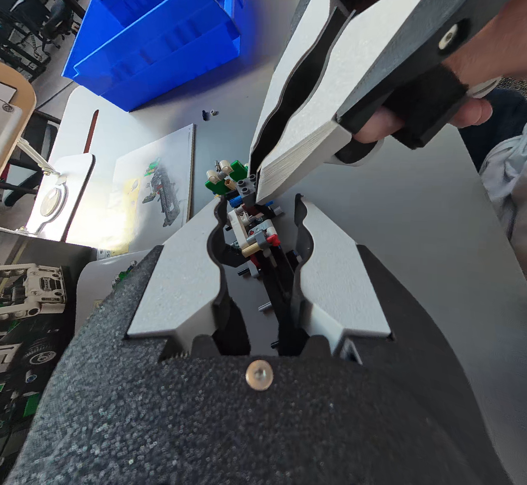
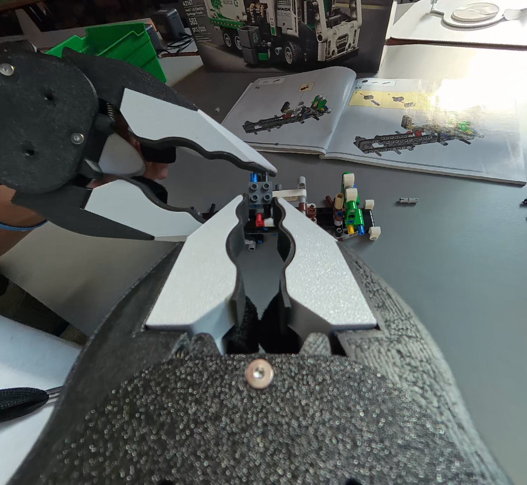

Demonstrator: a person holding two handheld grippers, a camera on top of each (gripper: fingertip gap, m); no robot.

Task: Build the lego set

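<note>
The right claw [image 2: 258,200] pinches a small dark grey studded plastic brick [image 2: 259,192] atop the long black toy-brick chassis [image 1: 273,266]. The left claw [image 1: 258,200] gapes wide astride that chassis on the grey bench [image 2: 427,243], open booklet [image 2: 370,117] at one o'clock

We see glossy plastic bricks in the model [image 2: 350,211], matt paper in the booklet [image 2: 370,117], a smooth matt bench [image 2: 442,271], and shiny blue plastic bins [image 1: 159,43].

Left wrist view close above its fingers, right wrist view low behind its own, both sharing the brick model [image 1: 251,214] [image 2: 261,203] at the fingertips
</note>
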